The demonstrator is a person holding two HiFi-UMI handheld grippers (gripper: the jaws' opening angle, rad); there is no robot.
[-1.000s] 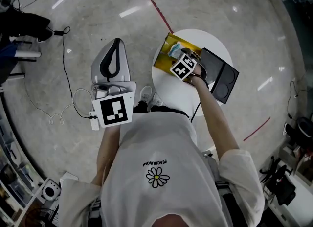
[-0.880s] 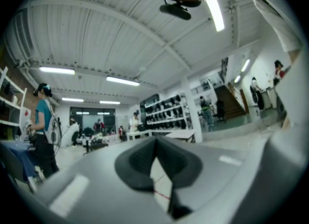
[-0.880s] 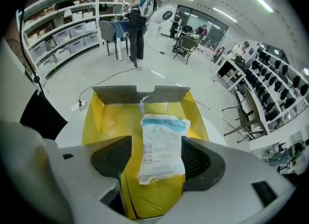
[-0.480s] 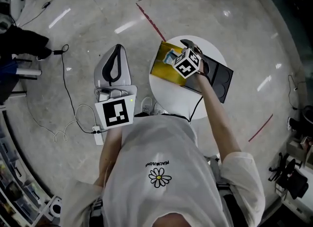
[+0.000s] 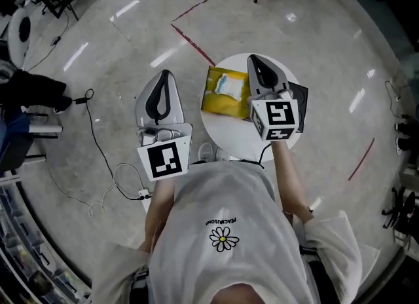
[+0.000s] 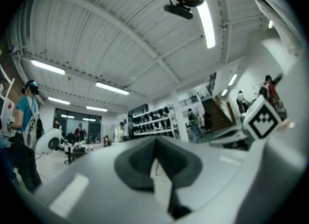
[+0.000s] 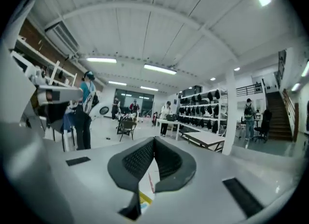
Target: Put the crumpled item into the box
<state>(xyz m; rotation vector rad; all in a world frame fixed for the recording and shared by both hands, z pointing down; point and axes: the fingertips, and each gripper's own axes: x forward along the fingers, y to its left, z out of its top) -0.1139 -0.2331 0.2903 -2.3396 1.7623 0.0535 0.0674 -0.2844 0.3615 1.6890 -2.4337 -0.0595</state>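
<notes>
An open yellow box [image 5: 224, 104] lies on the small round white table [image 5: 236, 135], and the crumpled white-and-blue item [image 5: 229, 85] rests inside it. My right gripper [image 5: 255, 59] hangs above the table just right of the box, shut with nothing between its jaws. In the right gripper view the gripper [image 7: 154, 141] points level into the room, with a sliver of the yellow box [image 7: 144, 199] showing below. My left gripper [image 5: 164, 73] is held over the floor left of the table, shut and empty. Its own view shows that gripper [image 6: 155, 143] against the ceiling and the hall.
A black lid [image 5: 300, 93] lies on the table's right side, partly under my right gripper. White cables [image 5: 111, 181] trail over the floor at left, near dark bags [image 5: 33, 90]. Red tape lines [image 5: 193, 40] mark the floor. People and shelving stand far off in the hall.
My right gripper has lifted off the box, swung to its right and tilted up to point away. The crumpled item now lies uncovered in the box. The left gripper has hardly moved.
</notes>
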